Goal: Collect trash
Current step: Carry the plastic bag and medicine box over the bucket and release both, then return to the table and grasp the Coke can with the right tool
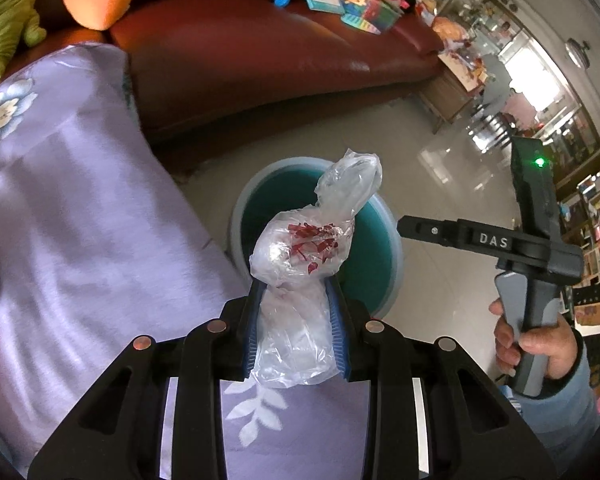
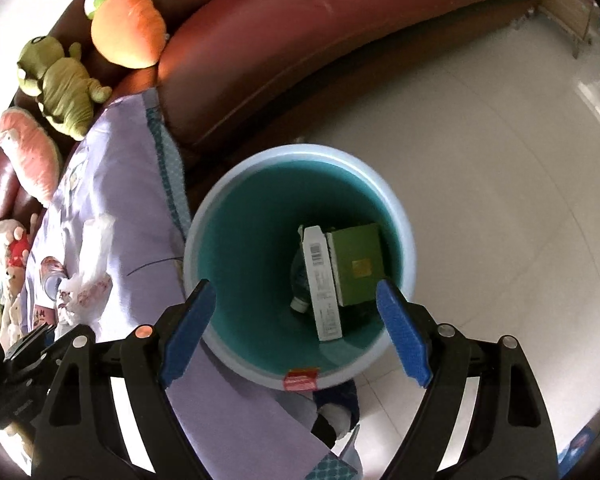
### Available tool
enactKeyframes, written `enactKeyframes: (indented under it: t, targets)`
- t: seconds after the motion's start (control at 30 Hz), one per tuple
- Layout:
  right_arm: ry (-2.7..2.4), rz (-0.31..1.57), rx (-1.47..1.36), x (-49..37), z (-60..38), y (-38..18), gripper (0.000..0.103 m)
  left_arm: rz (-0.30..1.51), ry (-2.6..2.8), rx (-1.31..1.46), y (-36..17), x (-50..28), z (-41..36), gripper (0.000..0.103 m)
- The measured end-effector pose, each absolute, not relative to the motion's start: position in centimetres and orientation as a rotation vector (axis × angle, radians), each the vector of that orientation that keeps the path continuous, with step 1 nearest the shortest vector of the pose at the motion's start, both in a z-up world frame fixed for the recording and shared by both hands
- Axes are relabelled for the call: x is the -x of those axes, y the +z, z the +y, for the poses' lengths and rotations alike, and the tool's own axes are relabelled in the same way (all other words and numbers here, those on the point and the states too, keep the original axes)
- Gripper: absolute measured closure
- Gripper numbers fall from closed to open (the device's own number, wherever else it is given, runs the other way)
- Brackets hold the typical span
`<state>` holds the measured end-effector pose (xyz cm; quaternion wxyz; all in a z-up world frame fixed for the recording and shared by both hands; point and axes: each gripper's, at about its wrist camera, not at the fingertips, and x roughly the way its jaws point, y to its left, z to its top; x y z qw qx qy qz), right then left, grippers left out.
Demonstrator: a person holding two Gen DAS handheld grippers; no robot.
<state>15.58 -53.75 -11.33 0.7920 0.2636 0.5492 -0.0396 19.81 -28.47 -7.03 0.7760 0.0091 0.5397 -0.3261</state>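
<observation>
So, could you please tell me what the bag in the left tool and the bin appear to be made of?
Bag: thin clear plastic film with red print, judging by its crinkles, glossy highlights and see-through look. Bin: probably moulded plastic, with a smooth pale-blue rim, a teal inside and a soft, even sheen.

You stand in a home's living room: a red leather sofa (image 1: 260, 48) with plush toys (image 2: 60, 88), glossy tiled floor (image 2: 480, 140), and glass display cabinets (image 1: 572, 128) behind.

Crumpled clear plastic bag (image 1: 300, 264) with red print, above teal bin (image 1: 364, 272).
</observation>
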Motion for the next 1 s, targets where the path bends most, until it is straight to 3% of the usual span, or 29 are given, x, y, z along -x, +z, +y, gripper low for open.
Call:
enactKeyframes:
  t: [0.17, 0.33, 0.43, 0.5, 1.0]
  targets:
    - [-0.105, 1.184, -0.575, -15.2, -54.7, -11.4, 0.024, 1.186, -0.703, -0.033, -8.3, -20.2, -30.9, 0.070]
    - [-0.125, 1.187, -0.577, -15.1, -55.2, -11.3, 0.024, 1.180, -0.677, -0.029, -8.9, -20.7, -32.1, 0.029]
    - [-0.130, 1.192, -0.570, -15.1, -55.0, -11.3, 0.024, 1.154, -0.668, -0.032, -8.6, -20.5, -31.8, 0.019]
    - [-0.137, 1.196, -0.568, -15.1, -54.9, -11.3, 0.020, 1.148, -0.662, -0.028, -8.4, -20.3, -31.1, 0.017]
    - [-0.089, 1.232, -0.480, -14.7, -48.8, -9.0, 0.019, 1.151, -0.588, 0.064, -7.1, -18.4, -22.0, 0.011]
